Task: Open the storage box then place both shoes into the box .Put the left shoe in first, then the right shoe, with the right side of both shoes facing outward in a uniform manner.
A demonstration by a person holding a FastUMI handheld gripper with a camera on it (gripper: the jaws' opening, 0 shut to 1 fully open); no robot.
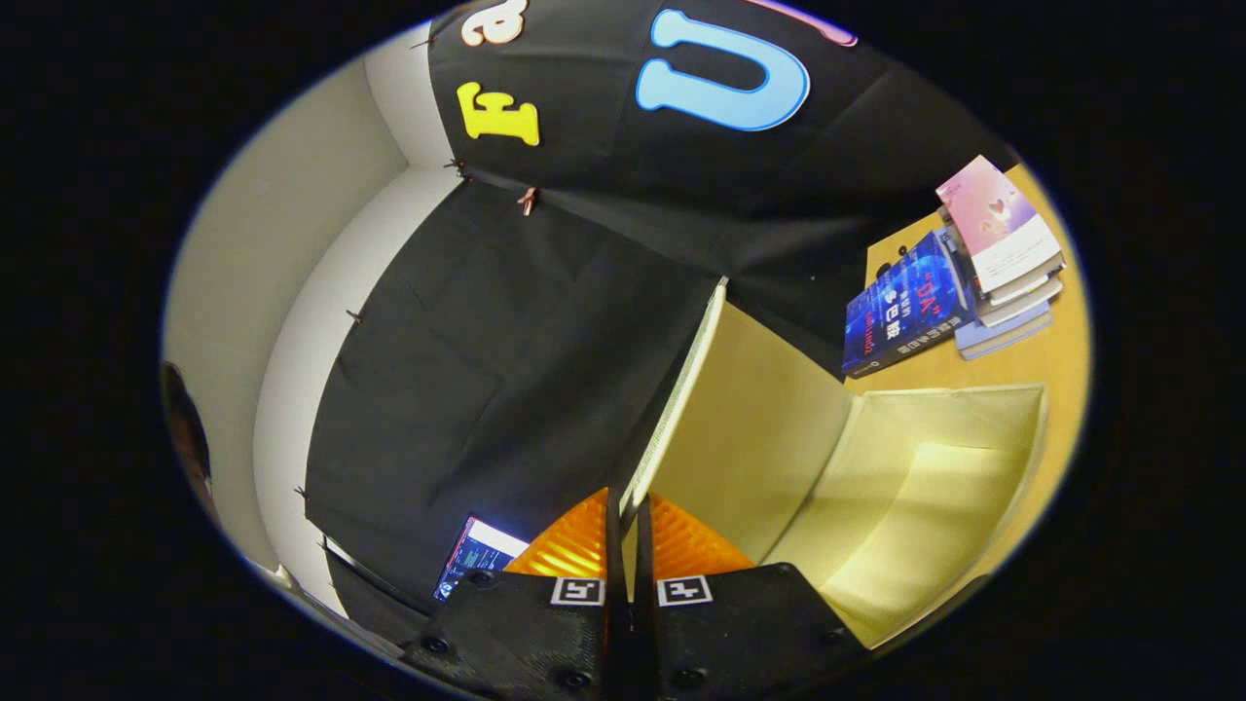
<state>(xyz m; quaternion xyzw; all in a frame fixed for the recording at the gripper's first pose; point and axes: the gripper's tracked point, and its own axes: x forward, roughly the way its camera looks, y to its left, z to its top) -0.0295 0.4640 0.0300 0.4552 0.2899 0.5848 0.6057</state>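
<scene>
Table (1056,360): light wood top, seen past the booth's black cloth. Box (934,487) sits on it, open, pale inside, its lid (681,409) raised on edge with the rim between the jaws. Beyond the box, near the cloth, a stack of books (1003,253) lies on the table, one dark-blue book (900,312) leaning against it.

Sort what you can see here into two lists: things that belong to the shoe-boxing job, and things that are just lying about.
Belongs to the job:
- storage box, open and empty inside
- its lid, raised, pinched between the fingers
- gripper, shut on the lid

Just lying about:
- stack of books on the table beyond the box
- lit screen
</scene>
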